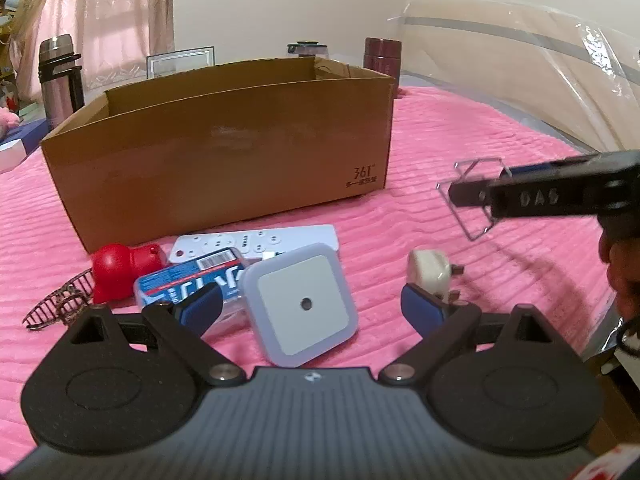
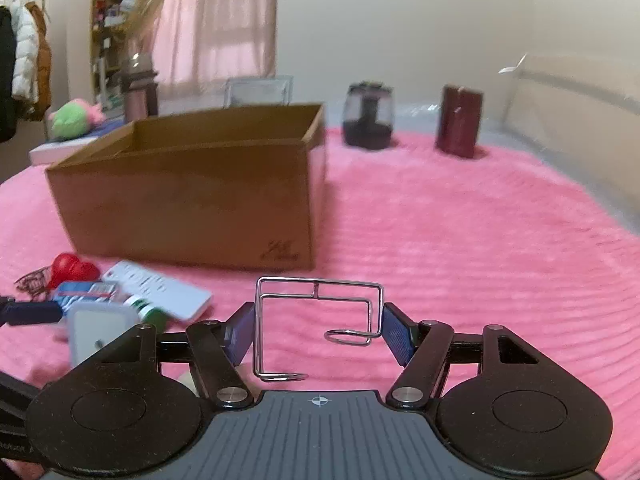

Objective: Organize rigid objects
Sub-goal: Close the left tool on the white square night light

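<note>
My right gripper (image 2: 318,330) is shut on a bent wire holder (image 2: 316,320) and holds it above the pink blanket; it also shows in the left wrist view (image 1: 472,200). My left gripper (image 1: 312,306) is open around a square white night light (image 1: 302,304) lying on the blanket. An open cardboard box (image 1: 224,160) stands behind; it shows in the right wrist view (image 2: 192,188) too. Next to the night light lie a white plug adapter (image 1: 430,274), a white remote (image 1: 248,242), a blue pack (image 1: 188,284), a red toy (image 1: 120,268) and a brown hair clip (image 1: 56,306).
A steel flask (image 1: 60,76), a picture frame (image 1: 180,60), a dark jar (image 2: 368,120) and a maroon cylinder (image 2: 458,120) stand behind the box. A clear plastic sheet (image 1: 520,80) rises at the right. The pink blanket (image 2: 460,240) covers the surface.
</note>
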The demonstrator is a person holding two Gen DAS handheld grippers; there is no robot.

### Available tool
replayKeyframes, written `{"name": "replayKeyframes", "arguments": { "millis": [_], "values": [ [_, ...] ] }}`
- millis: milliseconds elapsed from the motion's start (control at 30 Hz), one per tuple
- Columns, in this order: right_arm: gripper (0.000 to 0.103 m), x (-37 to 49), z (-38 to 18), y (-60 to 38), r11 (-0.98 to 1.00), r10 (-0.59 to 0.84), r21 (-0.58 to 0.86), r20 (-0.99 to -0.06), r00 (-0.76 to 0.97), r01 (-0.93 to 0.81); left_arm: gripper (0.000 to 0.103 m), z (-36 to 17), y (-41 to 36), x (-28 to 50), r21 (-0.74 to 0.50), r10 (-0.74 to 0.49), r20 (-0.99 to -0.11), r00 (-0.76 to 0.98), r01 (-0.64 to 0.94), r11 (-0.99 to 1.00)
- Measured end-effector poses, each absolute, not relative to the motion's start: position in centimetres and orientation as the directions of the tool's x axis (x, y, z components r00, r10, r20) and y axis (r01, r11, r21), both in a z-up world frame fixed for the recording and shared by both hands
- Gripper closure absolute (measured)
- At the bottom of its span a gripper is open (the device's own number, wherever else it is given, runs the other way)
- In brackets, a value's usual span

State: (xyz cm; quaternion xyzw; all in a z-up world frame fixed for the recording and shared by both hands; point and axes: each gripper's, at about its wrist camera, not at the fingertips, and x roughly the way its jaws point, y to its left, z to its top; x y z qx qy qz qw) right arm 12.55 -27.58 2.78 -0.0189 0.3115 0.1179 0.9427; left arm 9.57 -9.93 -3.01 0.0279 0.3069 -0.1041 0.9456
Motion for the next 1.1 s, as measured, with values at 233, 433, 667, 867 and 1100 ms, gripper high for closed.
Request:
{"name": "replayKeyframes", "arguments": {
  "millis": [233, 433, 667, 867, 1100],
  "values": [
    [0.04, 12.7, 3.6, -29.3, 0.979, 0.188, 0.048, -0.596, 0.781, -0.199, 0.01, -3.5, -10.4, 10.1, 0.006, -0.143, -0.581, 0.801, 0.18, 0.984],
    [0.04, 12.1, 2.6, -29.7, 0.98, 0.182, 0.053, -0.623, 0.761, -0.191, 0.014, -3.8, -11.2, 10.5, 0.031, -0.079, -0.58, 0.811, 0.119, 0.992],
    [0.04, 11.6, 1.8, -29.5, 0.979, 0.188, 0.064, -0.643, 0.743, -0.192, 0.019, -4.5, -12.7, 10.9, 0.175, 0.053, -0.564, 0.824, 0.056, 0.983],
    [0.04, 11.6, 1.8, -29.6, 0.979, 0.191, 0.066, -0.644, 0.74, -0.195, 0.02, -4.6, -11.8, 9.5, 0.206, 0.091, -0.565, 0.82, 0.033, 0.978],
    [0.04, 11.5, 1.8, -29.3, 0.978, 0.193, 0.065, -0.645, 0.74, -0.199, 0.038, -5.1, -11.4, 9.7, 0.134, 0.054, -0.583, 0.811, 0.031, 0.991]
  ]
}}
